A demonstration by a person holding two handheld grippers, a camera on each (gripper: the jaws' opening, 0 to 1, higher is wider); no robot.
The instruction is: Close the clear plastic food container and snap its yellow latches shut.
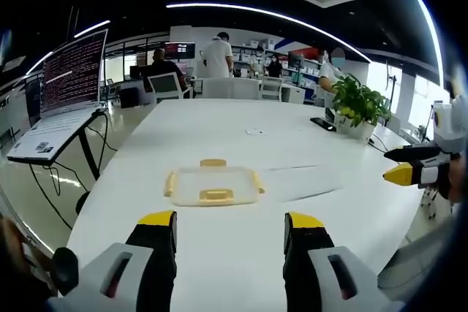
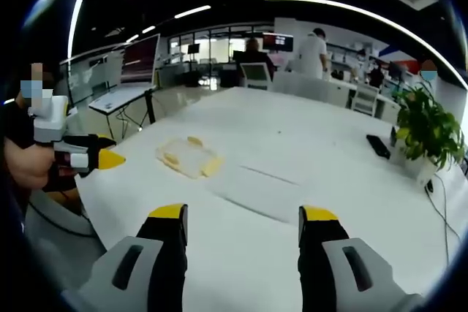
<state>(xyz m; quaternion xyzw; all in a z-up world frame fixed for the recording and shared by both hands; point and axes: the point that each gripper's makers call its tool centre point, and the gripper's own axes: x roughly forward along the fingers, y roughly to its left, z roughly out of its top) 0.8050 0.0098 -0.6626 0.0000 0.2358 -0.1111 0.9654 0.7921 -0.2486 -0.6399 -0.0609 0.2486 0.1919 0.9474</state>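
The clear rectangular plastic food container with yellow latches (image 1: 213, 185) lies straight ahead of the left gripper (image 1: 230, 228), long axis crosswise. Left's nearer; the right gripper (image 2: 243, 223) sits farther off. Both jaws gape wide, empty.

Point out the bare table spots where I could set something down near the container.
Free: the white table between the clear plastic container with yellow latches and the left gripper; also the wide stretch beyond it, up to the far edge. Crowded: the corner with the green potted plant and a dark flat device.
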